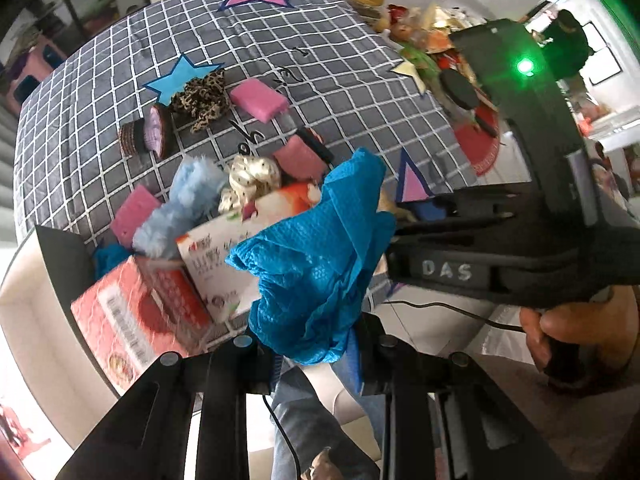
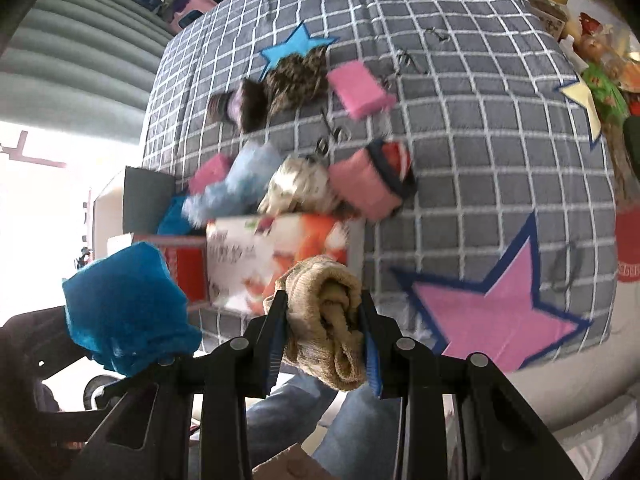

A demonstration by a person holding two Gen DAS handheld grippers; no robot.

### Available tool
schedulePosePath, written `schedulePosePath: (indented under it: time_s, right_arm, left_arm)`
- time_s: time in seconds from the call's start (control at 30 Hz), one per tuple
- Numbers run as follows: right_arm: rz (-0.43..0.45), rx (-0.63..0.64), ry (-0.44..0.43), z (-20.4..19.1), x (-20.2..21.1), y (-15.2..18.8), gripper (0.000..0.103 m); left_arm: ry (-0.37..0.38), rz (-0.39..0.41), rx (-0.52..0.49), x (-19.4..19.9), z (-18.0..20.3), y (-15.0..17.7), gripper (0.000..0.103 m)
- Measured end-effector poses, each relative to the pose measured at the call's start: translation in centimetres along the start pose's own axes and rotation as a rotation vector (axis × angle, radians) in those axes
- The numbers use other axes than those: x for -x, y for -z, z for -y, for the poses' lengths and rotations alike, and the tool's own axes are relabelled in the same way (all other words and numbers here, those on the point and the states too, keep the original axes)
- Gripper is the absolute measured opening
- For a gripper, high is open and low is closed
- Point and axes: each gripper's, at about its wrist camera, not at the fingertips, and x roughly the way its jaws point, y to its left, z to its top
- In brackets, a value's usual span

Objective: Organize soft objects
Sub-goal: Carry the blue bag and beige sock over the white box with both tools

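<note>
Fingers of the left gripper (image 1: pixel 316 344) pinch a crumpled blue textured cloth (image 1: pixel 320 264), which bunches up ahead of the tips over the near edge of the grey quilted cover with a white grid and sewn-on stars (image 1: pixel 304 40). Beside it the right gripper (image 2: pixel 325 334) is clamped on a rolled beige knitted sock (image 2: pixel 324 320), its blue-padded fingers (image 2: pixel 370 344) pressed against both flanks of the roll. Just beyond both claws stands an open red-and-white printed cardboard box (image 1: pixel 216 268) at the cover's near edge, its dark flap raised to the left. Past the box, soft things crowd together: a fluffy pale-blue plush piece (image 1: pixel 188 208), a cream dotted scrunchie (image 1: pixel 250 180), a pink sponge block (image 1: pixel 134 212) and a pink-and-red rolled cloth (image 2: pixel 370 184). Farther ahead lie a leopard-print scrunchie (image 1: pixel 202 98), another pink sponge block (image 1: pixel 258 100) and a dark round pad with a purple face (image 1: pixel 154 132). To the right of the claws the gridded cover is mostly bare around a large pink star (image 2: pixel 504 312), while its far right edge meets a pile of mixed clutter (image 1: pixel 420 40). Below the claws, past the cover's edge, the person's jeans (image 2: pixel 304 412) show.
</note>
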Motion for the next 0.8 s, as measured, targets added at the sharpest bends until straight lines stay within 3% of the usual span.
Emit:
schedulePosePath:
  time_s: [0.37,0.57,0.8]
  right_arm:
    - [0.022,0.065,0.031,-7.8,-0.5,5.1,0.035]
    - [0.028,0.165,0.034,-12.3,-0.7,5.7,0.035]
    - [0.019,0.31,0.02,-18.0,-1.5,5.8,0.035]
  left_arm:
    - [-0.002,0.099,-0.004,3.8,-3.4,6.0,0.028]
    - [-0.036,0.162,0.111,6.2,-7.2,9.2,0.028]
    - [-0.099,0.219,0.315,8.4,-12.6,13.2,0.028]
